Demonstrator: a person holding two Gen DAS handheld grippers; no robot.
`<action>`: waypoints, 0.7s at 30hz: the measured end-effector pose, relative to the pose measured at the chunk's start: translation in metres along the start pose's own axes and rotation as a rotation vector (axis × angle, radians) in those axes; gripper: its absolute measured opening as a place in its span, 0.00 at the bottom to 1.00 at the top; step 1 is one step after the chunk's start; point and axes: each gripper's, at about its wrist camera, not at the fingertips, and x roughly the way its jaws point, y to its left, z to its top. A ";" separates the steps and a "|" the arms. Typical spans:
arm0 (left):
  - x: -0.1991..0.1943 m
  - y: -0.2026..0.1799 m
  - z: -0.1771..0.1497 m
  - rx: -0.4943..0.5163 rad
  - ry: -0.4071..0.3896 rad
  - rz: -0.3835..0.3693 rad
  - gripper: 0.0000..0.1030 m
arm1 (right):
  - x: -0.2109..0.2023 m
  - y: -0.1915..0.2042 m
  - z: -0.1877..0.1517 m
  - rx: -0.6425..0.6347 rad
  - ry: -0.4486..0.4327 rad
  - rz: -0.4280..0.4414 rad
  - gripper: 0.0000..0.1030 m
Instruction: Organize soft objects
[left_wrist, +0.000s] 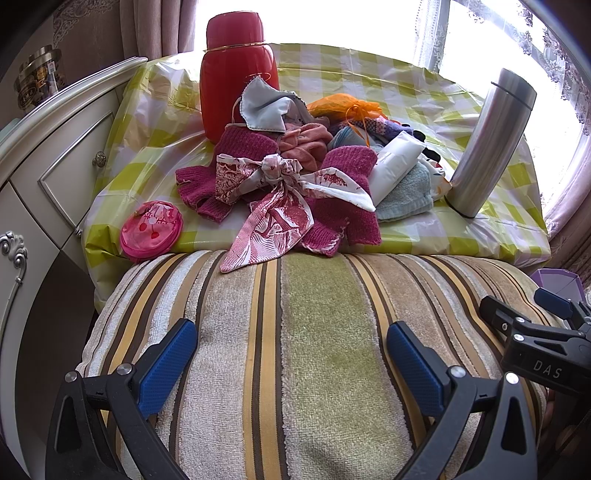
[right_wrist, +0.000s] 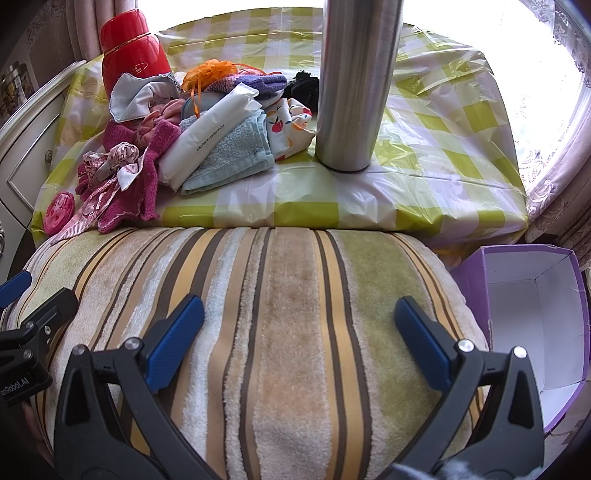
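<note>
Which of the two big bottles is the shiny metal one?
The steel flask on the right side of the checked table. The other one, the red thermos, stands at the back left behind the cloth pile.

Legible markings:

1. "DAS", white capitals on the black body of the right gripper (left_wrist: 546, 325), at the right edge of the left wrist view.
2. "nRobot.AI", white lettering cut off at the frame edge, on the black body of the left gripper (right_wrist: 22, 332), lower left of the right wrist view.
3. One line of small dark print along the white plastic packet (right_wrist: 207, 136), upper left of the right wrist view; too small to read.
4. Gold emblem on the red thermos (right_wrist: 138, 68); illegible.
</note>
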 end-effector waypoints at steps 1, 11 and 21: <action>0.000 0.000 0.000 -0.001 0.000 -0.001 1.00 | 0.000 0.000 0.000 -0.002 -0.001 -0.001 1.00; -0.026 0.037 0.017 -0.119 -0.081 -0.029 0.99 | -0.012 -0.003 0.006 -0.038 -0.014 0.057 1.00; 0.033 0.151 0.064 -0.339 0.058 0.001 0.95 | -0.009 0.020 0.052 -0.104 -0.021 0.299 1.00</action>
